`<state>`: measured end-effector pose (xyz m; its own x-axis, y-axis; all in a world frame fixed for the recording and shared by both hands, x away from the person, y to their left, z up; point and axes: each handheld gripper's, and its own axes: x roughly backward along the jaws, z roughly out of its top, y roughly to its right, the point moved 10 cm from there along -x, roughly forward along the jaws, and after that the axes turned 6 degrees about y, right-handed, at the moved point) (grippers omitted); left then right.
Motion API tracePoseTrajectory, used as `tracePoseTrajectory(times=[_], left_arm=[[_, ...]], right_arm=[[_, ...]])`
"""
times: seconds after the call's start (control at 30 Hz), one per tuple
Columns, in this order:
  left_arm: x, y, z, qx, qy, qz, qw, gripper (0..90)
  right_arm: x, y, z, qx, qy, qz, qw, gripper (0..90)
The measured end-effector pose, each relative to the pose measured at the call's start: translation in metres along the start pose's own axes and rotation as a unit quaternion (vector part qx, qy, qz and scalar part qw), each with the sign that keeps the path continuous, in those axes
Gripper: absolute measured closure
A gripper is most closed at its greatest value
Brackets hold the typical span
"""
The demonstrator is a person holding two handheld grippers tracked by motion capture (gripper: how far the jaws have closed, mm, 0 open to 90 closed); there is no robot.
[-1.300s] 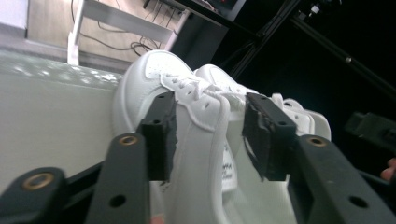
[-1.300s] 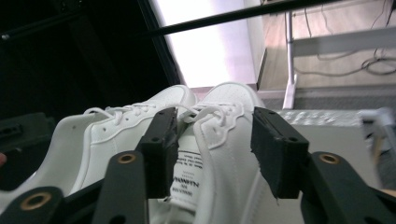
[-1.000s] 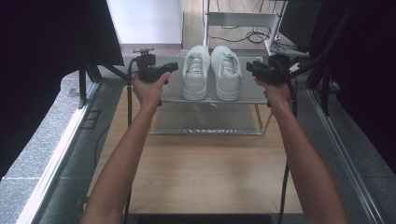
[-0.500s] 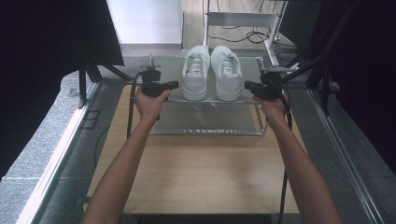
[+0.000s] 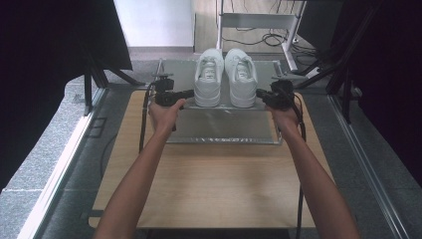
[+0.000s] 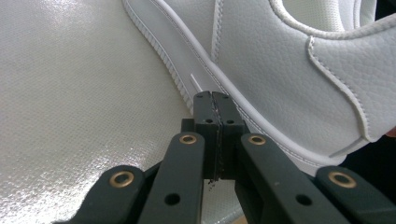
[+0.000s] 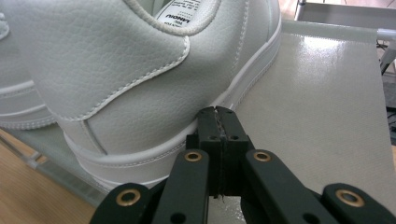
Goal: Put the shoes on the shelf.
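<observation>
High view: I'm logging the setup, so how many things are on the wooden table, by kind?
White shoes: 2
Clear shelf stand: 1
Hand-held tongs, left and right: 2
Total: 5

A lab or test studio set up for recording. A small wooden table (image 5: 209, 184) stands on grey carpet, hemmed in on both sides by black curtains (image 5: 45, 59) on black metal stands (image 5: 348, 74). Behind it, loose cables (image 5: 263, 37) trail under a white metal frame (image 5: 259, 22).
</observation>
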<state>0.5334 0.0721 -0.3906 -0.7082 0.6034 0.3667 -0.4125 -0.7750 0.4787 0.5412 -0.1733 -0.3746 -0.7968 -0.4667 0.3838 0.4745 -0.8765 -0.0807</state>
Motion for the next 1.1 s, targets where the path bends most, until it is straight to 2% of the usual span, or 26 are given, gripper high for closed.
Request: tracePoseTrajectory(times=[0.1,0.27,0.33,0.37,0.43,0.47,0.6,0.73,0.8,0.87,0.93,1.0,1.1], left_arm=[[0.000,0.001,0.001,0.009,0.002,-0.004,0.9999,90.0],[-0.002,0.003,0.000,0.019,0.006,-0.008,0.9998,90.0],[-0.005,0.008,-0.002,0.022,0.003,-0.014,0.9997,90.0],[-0.008,0.013,-0.003,0.015,-0.002,-0.015,0.9998,90.0],[-0.010,0.015,-0.004,-0.004,0.002,0.005,1.0000,90.0],[-0.010,0.015,-0.004,-0.006,0.001,0.007,1.0000,90.0],[-0.008,0.013,-0.005,0.004,0.003,-0.006,1.0000,90.0],[-0.009,0.014,-0.004,-0.017,0.006,0.010,0.9998,89.3],[-0.008,0.013,-0.003,-0.025,0.009,0.013,0.9996,85.2],[-0.005,0.013,0.000,-0.016,0.018,0.005,0.9997,81.6],[0.001,0.013,0.003,-0.013,0.029,0.000,0.9995,80.6],[0.008,0.016,0.005,-0.007,0.039,-0.012,0.9991,79.0],[0.017,0.020,0.006,-0.023,0.048,-0.015,0.9985,75.5]], right_arm=[[-0.001,-0.002,0.001,0.003,0.001,-0.008,1.0000,90.0],[-0.003,-0.011,0.003,0.010,0.000,0.002,0.9999,90.0],[-0.004,-0.014,0.003,0.006,0.000,0.006,1.0000,90.0],[-0.004,-0.015,0.003,0.005,0.000,0.009,0.9999,90.0],[-0.005,-0.017,0.001,0.013,-0.005,-0.002,0.9999,90.0],[-0.005,-0.017,0.001,0.017,0.002,-0.005,0.9998,90.0],[-0.005,-0.017,-0.001,-0.001,0.013,0.008,0.9999,90.0],[-0.005,-0.017,-0.001,0.002,0.014,0.003,0.9999,90.0],[-0.004,-0.016,-0.001,0.005,0.015,0.003,0.9999,88.5],[-0.003,-0.013,-0.001,0.006,0.016,0.000,0.9998,84.0],[-0.001,-0.008,-0.001,0.002,0.025,-0.009,0.9996,84.9],[0.003,-0.006,0.000,-0.007,0.035,-0.004,0.9994,84.7],[0.009,-0.005,0.002,-0.009,0.049,0.001,0.9987,83.5]])
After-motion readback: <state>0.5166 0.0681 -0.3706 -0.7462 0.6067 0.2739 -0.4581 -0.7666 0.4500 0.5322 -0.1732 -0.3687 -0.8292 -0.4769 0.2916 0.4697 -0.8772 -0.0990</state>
